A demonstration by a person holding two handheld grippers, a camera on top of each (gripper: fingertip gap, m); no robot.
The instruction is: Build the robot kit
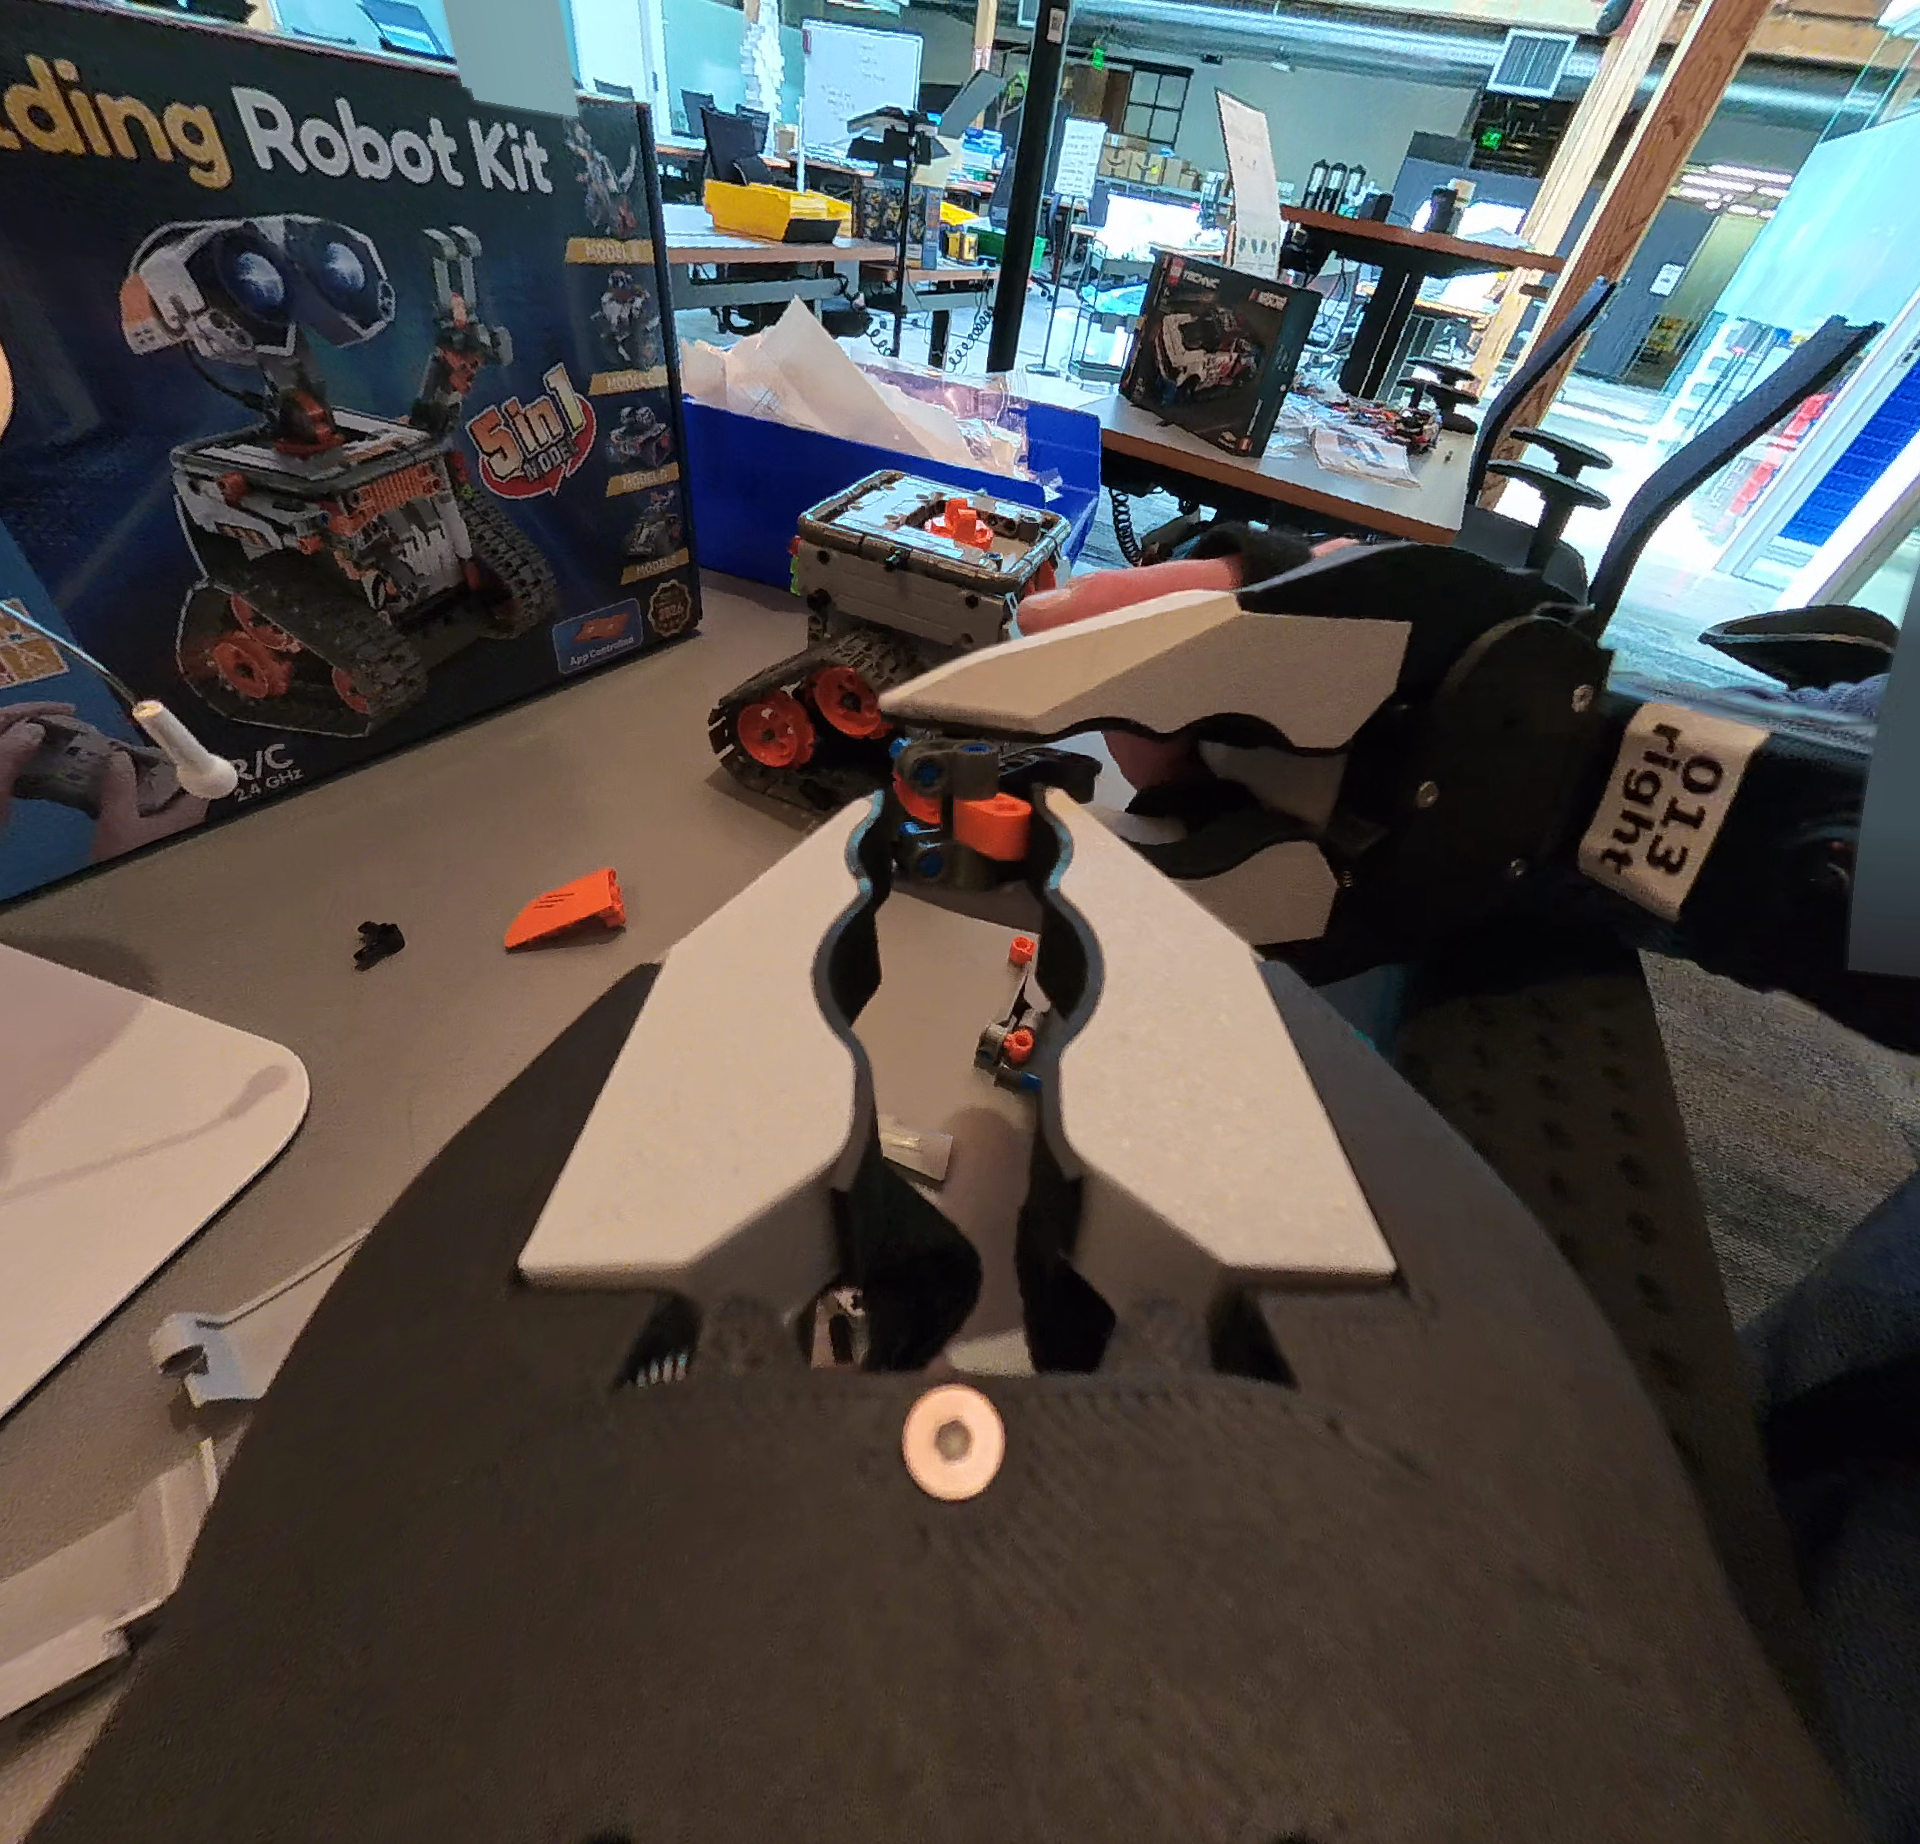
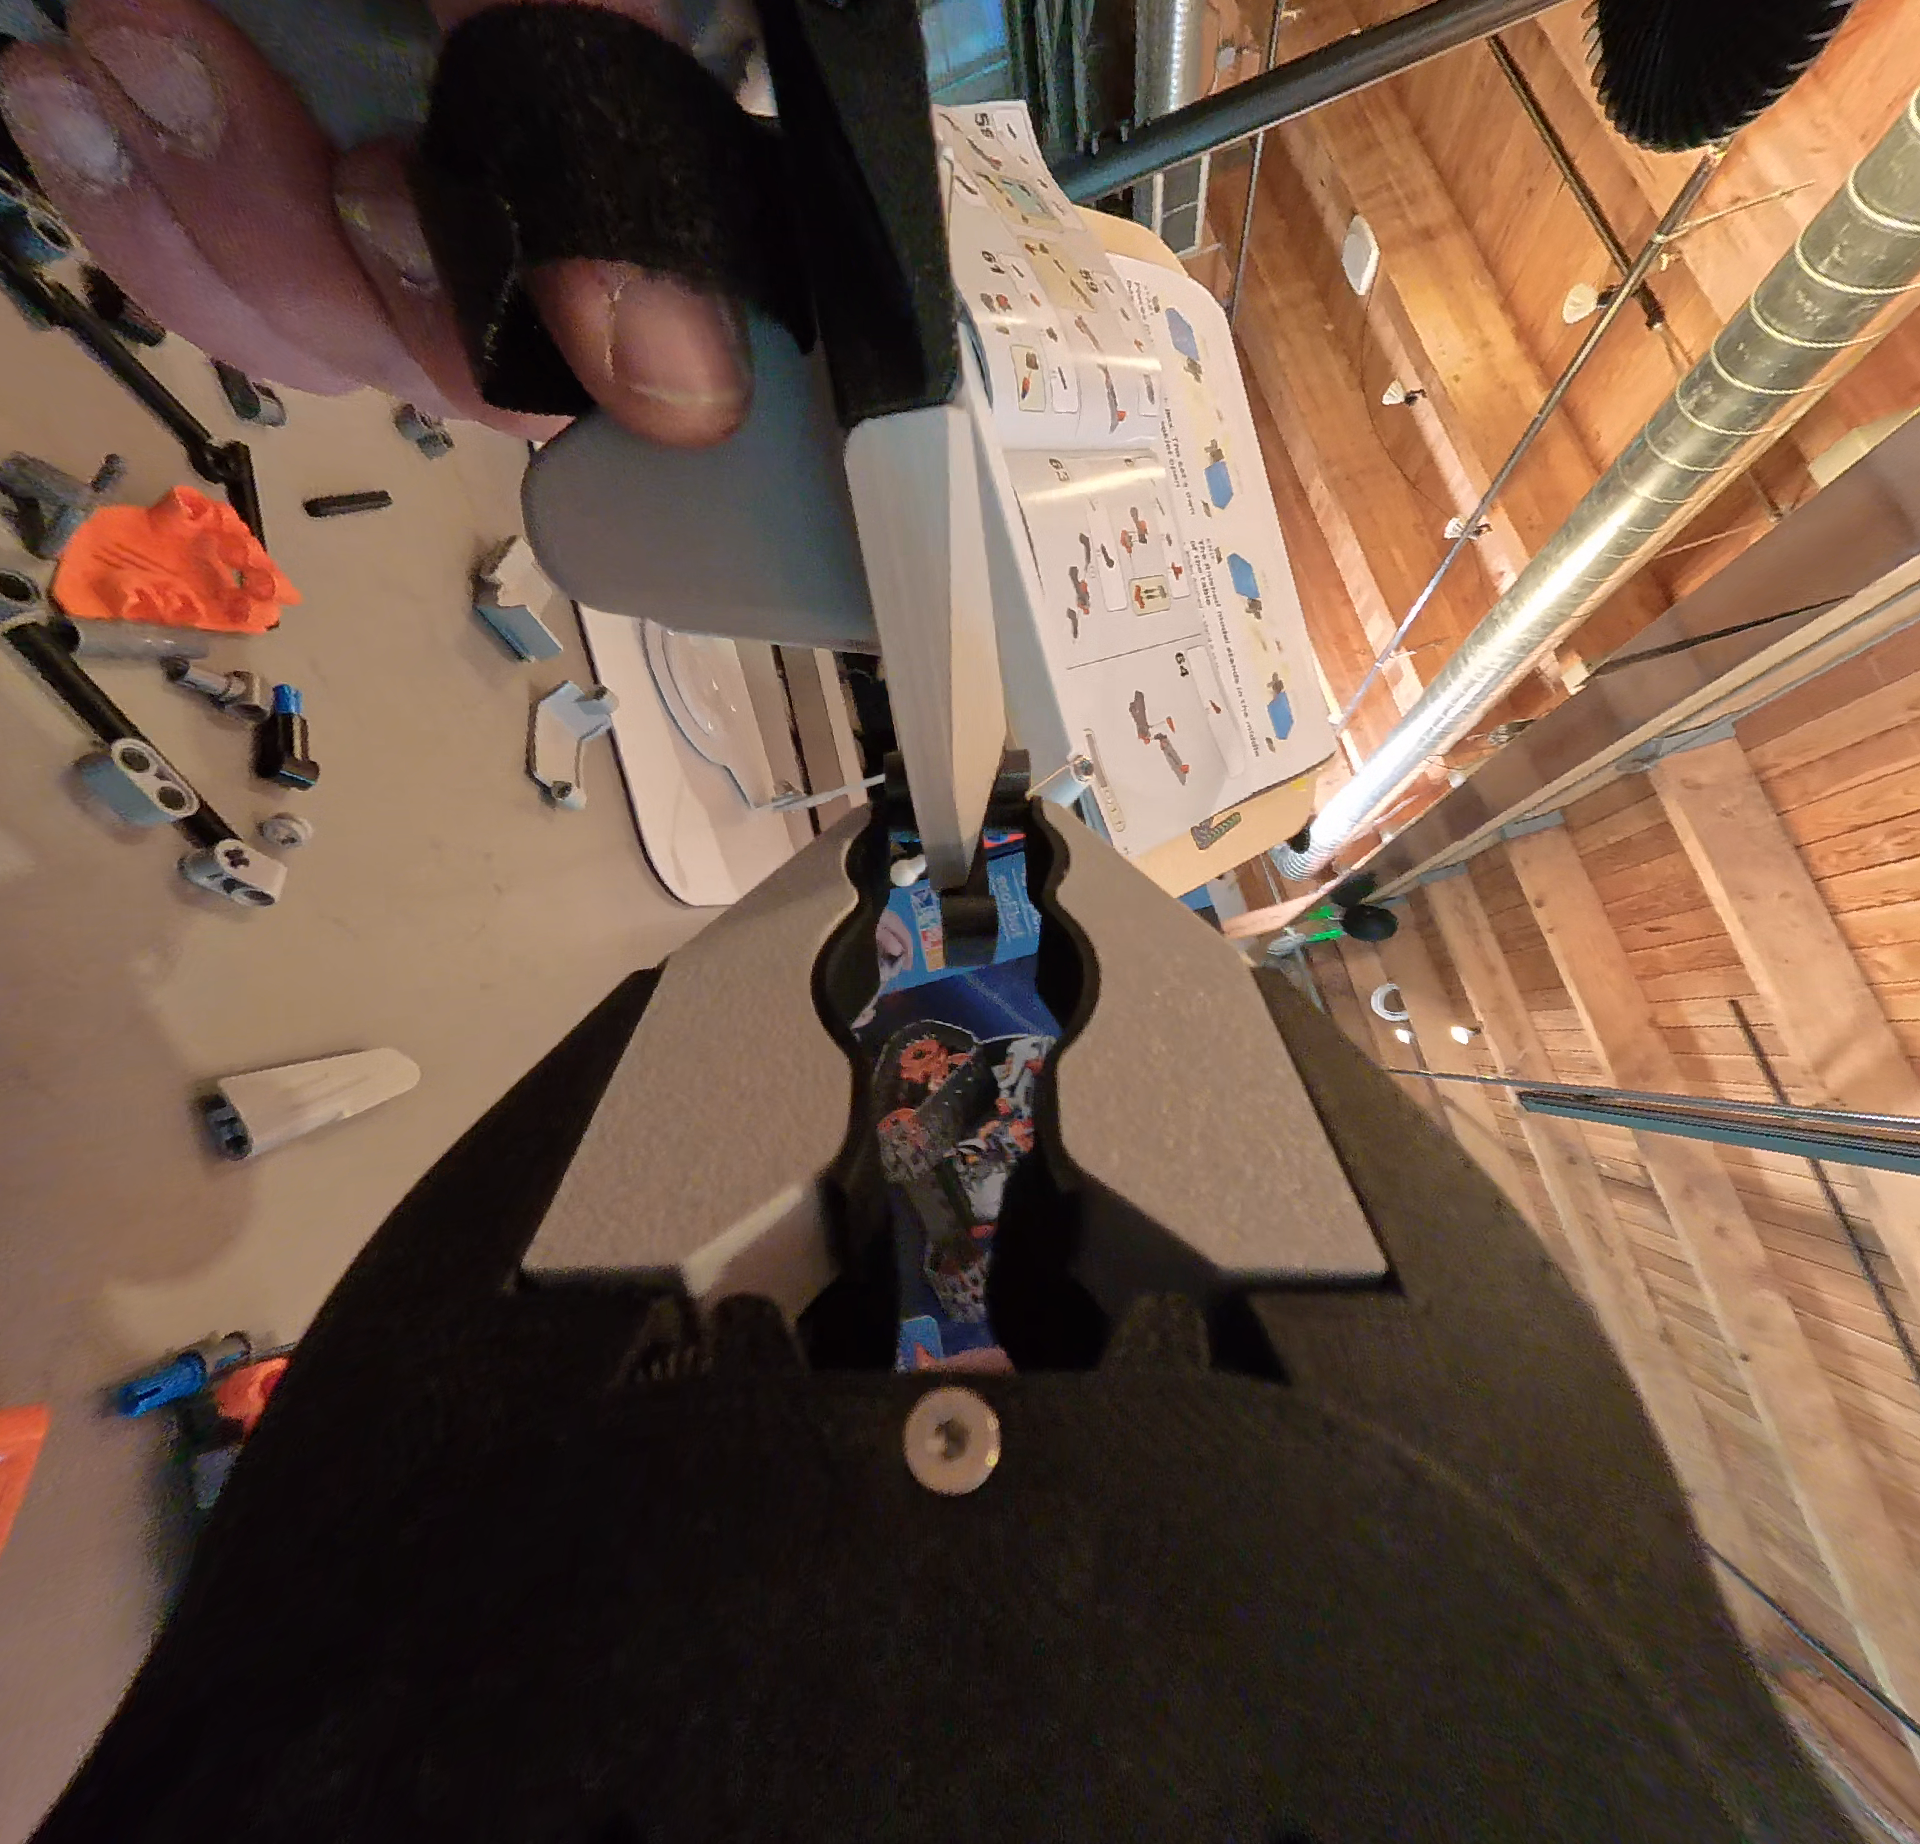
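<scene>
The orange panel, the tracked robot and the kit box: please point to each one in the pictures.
orange panel (image 1: 566, 909), left wrist view, on its flat top face.
tracked robot (image 1: 914, 568), left wrist view, on its grey body.
kit box (image 1: 343, 423), left wrist view, on its printed front.

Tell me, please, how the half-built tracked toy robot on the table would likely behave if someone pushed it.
The tracked toy robot would probably roll, as it sits on treads and orange wheels. Its boxy body is snap-together plastic, so likely light, and parts might pop off under a hard shove.
</scene>
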